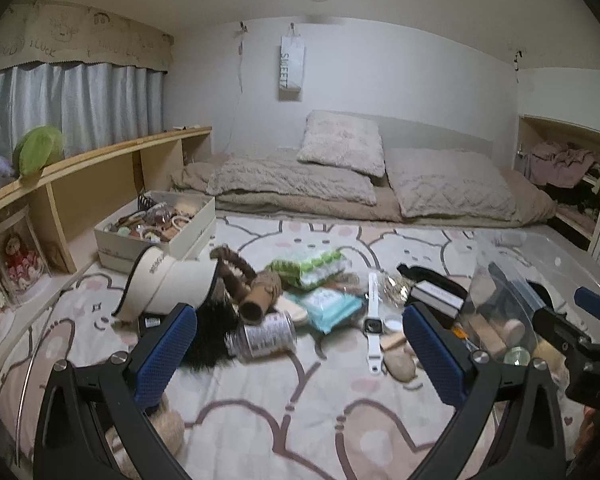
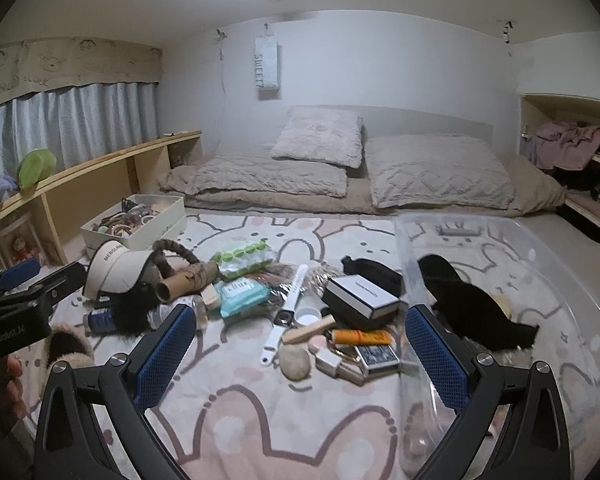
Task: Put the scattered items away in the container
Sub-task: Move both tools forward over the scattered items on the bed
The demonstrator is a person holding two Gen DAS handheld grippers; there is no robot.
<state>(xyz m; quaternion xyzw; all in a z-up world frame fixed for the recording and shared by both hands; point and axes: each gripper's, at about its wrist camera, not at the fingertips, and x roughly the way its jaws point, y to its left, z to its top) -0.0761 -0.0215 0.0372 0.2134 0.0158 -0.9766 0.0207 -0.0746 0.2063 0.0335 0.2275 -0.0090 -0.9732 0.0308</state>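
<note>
Both the left gripper (image 1: 300,354) and the right gripper (image 2: 301,354) hang above the patterned bedspread (image 2: 236,412) with jaws spread wide and nothing between them; the scattered items sit just ahead in a heap, and the clear plastic container (image 2: 512,232) lies to their right, a black cloth (image 2: 472,308) already inside. To my eye the sensible pick is something near and firm, say the orange tube (image 2: 362,336) or the stone (image 2: 296,362) (loose wipes packs crumple), closing squarely across its narrow side before carrying it over the rim. Farther off, the cap (image 2: 116,266) reads "MENGLAN…", and the hanging paper bag (image 2: 266,66) on the back wall reads "SWEET".
</note>
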